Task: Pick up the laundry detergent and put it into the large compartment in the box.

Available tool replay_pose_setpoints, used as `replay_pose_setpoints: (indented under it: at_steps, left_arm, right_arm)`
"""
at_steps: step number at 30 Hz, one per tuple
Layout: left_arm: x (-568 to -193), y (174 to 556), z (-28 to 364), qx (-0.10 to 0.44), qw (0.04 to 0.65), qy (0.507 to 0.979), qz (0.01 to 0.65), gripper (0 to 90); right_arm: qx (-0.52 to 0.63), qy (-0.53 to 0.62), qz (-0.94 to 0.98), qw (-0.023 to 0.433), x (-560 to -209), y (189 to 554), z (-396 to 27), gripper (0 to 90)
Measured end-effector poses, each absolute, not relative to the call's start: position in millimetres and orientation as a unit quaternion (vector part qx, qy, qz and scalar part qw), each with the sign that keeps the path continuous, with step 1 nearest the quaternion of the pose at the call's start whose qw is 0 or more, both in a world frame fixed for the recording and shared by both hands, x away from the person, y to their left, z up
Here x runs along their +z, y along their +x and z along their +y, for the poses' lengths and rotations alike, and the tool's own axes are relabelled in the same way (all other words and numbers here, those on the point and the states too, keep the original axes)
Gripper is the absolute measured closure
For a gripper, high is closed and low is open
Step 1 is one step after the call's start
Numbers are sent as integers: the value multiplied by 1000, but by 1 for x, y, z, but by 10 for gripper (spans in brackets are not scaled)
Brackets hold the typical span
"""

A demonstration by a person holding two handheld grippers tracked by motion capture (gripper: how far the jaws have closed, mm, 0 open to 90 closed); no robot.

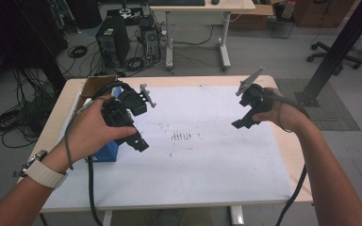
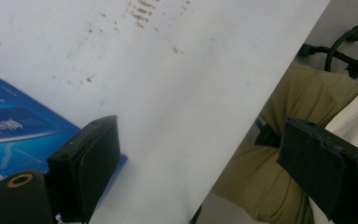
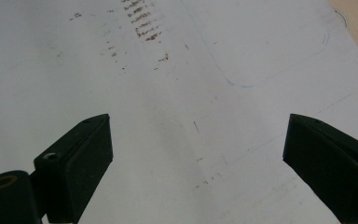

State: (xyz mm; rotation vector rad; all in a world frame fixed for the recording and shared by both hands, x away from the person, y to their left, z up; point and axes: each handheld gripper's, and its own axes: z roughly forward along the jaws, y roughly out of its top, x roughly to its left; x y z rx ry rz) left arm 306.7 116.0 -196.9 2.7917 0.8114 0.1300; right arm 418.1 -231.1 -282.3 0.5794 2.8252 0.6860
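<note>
The left gripper (image 1: 139,141) is held in the person's left hand (image 1: 92,134) above the left part of the table (image 1: 287,150), just beside a blue box (image 1: 107,151) that lies on the white sheet (image 1: 202,160) near the table's left edge. In the left gripper view the jaws are seen spread wide apart with nothing between them; the blue box (image 2: 14,133) is seen behind and beside the left jaw, and the white sheet's edge runs slantwise between the jaws, with the person's olive trousers (image 2: 279,154) visible past it. Whether the jaw touches the box cannot be told. A brown cardboard box (image 1: 96,86) is seen at the table's far left corner, behind the left gripper. The right gripper (image 1: 242,123) is held in the right hand (image 1: 280,113) above the right part of the sheet, well apart from the blue box. In the right gripper view its jaws are also spread wide and empty, over bare white sheet (image 3: 191,93) marked with brown smudges (image 3: 142,21) and faint pencil lines.
</note>
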Motion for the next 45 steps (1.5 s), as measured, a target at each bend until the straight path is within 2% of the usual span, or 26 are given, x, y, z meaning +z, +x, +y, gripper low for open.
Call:
replay_pose_setpoints:
  at_steps: [13, 45]
  left_arm:
    - [-200, 314, 112, 71, 147, 955, 248, 128]
    - [-209, 326, 100, 68, 133, 960, 236, 131]
  right_arm:
    - [230, 195, 950, 87, -283, 419, -231, 82]
    - [229, 196, 950, 85, -285, 419, -232, 82]
